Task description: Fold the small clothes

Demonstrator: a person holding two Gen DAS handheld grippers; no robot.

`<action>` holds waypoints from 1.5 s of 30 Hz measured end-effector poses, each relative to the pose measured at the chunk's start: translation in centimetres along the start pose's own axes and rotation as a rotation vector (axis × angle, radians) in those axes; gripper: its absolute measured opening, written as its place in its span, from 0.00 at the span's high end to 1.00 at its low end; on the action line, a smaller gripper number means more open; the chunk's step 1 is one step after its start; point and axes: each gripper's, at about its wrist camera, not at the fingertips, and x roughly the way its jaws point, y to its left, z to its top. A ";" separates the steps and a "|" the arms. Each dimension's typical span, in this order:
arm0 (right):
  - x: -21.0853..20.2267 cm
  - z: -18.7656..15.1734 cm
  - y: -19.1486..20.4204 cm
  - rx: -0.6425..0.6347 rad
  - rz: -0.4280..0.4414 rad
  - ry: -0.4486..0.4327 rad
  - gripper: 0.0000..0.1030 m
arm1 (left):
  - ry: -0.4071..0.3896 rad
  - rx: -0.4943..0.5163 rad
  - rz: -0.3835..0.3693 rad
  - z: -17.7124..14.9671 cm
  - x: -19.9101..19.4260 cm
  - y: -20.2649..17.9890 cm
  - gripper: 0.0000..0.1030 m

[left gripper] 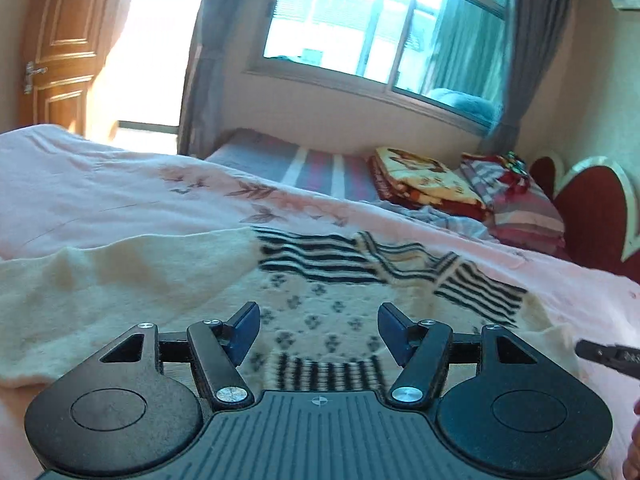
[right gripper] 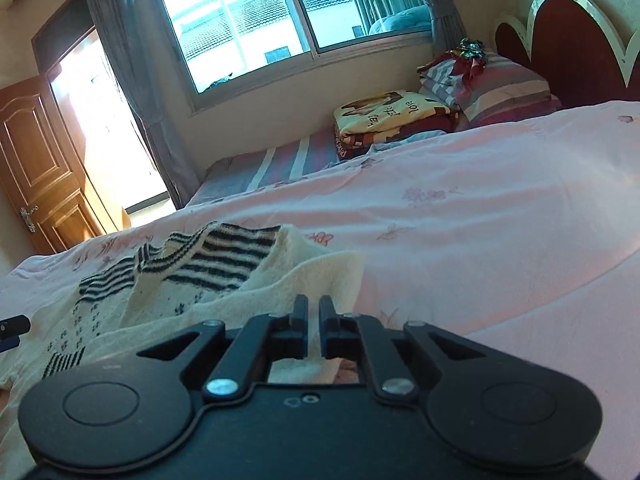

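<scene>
In the left wrist view the left tool (left gripper: pixel 319 330) fills the lower part of the frame with its 2 blue-padded fingers (left gripper: pixel 245 330) spread wide apart, nothing between them. Just beyond them, in the lower middle of the frame, lies the cream sweater (left gripper: pixel 316 308), flat on the pink bedspread (left gripper: pixel 120 184); it has small dark paw-like marks on its body and black stripes across its upper part and hem. A plain cream sleeve spreads toward the left of the frame.

In the right wrist view the right tool (right gripper: pixel 313 326) sits at lower centre with its 2 fingers nearly pressed together, a narrow slit left between them. Cream knit lies just ahead of and below the tips; whether they pinch it I cannot tell. The sweater (right gripper: pixel 180 280) stretches toward the lower left of that frame, its striped part rumpled and raised.

Farther back, near the upper right of both frames, a folded printed blanket (right gripper: pixel 384 120) lies beside a striped pillow (right gripper: pixel 500 92) against a red headboard (right gripper: pixel 568 40). Beyond those are the window (right gripper: pixel 256 20) with grey curtains, and a wooden door (right gripper: pixel 36 168) at the left.
</scene>
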 end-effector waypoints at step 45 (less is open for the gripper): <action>-5.8 -5.6 7.2 0.024 0.000 0.076 0.80 | -0.014 -0.695 0.227 -5.6 -9.9 30.1 0.27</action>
